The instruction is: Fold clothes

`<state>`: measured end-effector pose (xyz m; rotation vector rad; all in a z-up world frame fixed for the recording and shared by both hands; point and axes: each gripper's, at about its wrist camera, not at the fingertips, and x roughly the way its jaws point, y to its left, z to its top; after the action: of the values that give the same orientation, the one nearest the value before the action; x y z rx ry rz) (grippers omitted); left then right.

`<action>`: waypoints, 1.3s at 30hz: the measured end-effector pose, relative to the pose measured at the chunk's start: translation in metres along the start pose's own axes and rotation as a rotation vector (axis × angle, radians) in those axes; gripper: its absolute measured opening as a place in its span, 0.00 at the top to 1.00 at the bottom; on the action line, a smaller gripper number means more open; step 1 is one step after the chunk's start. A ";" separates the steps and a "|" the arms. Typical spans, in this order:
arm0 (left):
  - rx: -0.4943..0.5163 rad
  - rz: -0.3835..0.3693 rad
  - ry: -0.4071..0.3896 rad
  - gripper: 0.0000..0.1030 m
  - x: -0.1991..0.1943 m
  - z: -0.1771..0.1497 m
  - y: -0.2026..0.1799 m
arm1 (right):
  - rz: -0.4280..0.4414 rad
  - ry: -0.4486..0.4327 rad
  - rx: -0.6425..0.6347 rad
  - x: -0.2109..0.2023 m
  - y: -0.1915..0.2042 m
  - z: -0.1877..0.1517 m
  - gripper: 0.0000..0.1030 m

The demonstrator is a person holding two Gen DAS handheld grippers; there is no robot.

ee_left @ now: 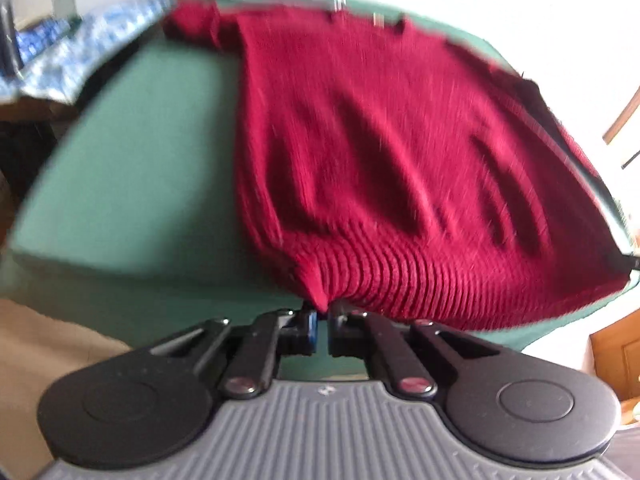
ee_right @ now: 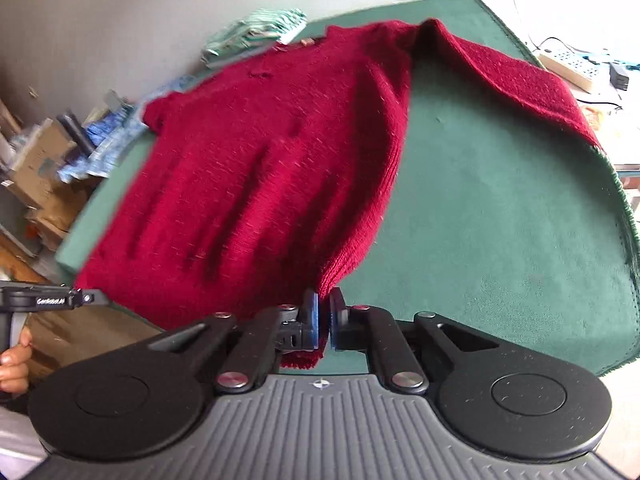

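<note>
My left claw [ee_left: 320, 322] pinched tight on ribbed hem corner of dark red knitted wool sweater [ee_left: 384, 152]; my right claw [ee_right: 324, 316] clamped on opposite hem corner, bit of knit poking out below fingers; hem lifted off green felt-covered tabletop [ee_right: 500, 220], upper body and right sleeve [ee_right: 512, 76] lying on it; blue-white patterned cloth [ee_left: 76, 52] at far left edge; white power strip [ee_right: 572, 64] beyond right edge; left view blurred.

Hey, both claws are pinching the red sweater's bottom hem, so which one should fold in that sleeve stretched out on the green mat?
Probably the right claw. In its view the long sleeve of the sweater lies on the mat on that side. The left claw holds the opposite hem corner, farther away.
</note>
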<state>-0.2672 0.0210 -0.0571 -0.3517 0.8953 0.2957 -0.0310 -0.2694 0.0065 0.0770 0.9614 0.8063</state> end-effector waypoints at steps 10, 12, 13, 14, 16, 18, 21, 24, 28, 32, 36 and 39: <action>-0.013 0.104 -0.034 1.00 -0.034 0.007 0.026 | 0.047 0.100 -0.011 -0.001 0.007 -0.019 0.93; -0.029 0.107 0.038 1.00 -0.012 -0.003 0.027 | 0.040 0.111 0.054 0.007 -0.002 -0.018 0.80; -0.035 0.110 0.060 1.00 -0.004 -0.008 0.026 | 0.043 0.106 0.089 0.008 -0.008 -0.017 0.72; -0.042 0.108 0.077 0.95 0.003 -0.013 0.026 | 0.025 0.092 0.106 0.009 -0.011 -0.017 0.64; -0.073 0.092 0.092 0.56 0.015 -0.020 0.031 | 0.034 0.091 0.125 0.012 -0.011 -0.017 0.52; -0.101 0.084 0.096 0.31 0.025 -0.023 0.036 | 0.055 0.103 0.154 0.020 -0.011 -0.018 0.47; -0.151 0.033 0.095 0.22 0.037 -0.017 0.041 | 0.088 0.131 0.233 0.040 -0.016 -0.019 0.46; -0.175 0.003 0.116 0.21 0.050 -0.012 0.037 | 0.119 0.161 0.339 0.057 -0.020 -0.020 0.45; -0.149 0.004 0.154 0.95 0.058 -0.004 0.027 | 0.132 0.192 0.435 0.063 -0.022 -0.023 0.79; -0.063 0.031 0.088 1.00 0.031 0.002 0.015 | 0.115 0.122 0.285 0.032 -0.005 -0.017 0.96; -0.036 -0.016 -0.025 1.00 -0.021 0.013 0.012 | 0.149 0.027 0.272 -0.020 -0.010 -0.005 0.97; -0.034 -0.030 -0.074 1.00 -0.048 0.016 0.017 | 0.116 0.052 0.218 -0.040 -0.010 -0.008 0.97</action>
<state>-0.2912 0.0384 -0.0124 -0.3824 0.8127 0.2950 -0.0437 -0.3043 0.0266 0.3038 1.0997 0.8101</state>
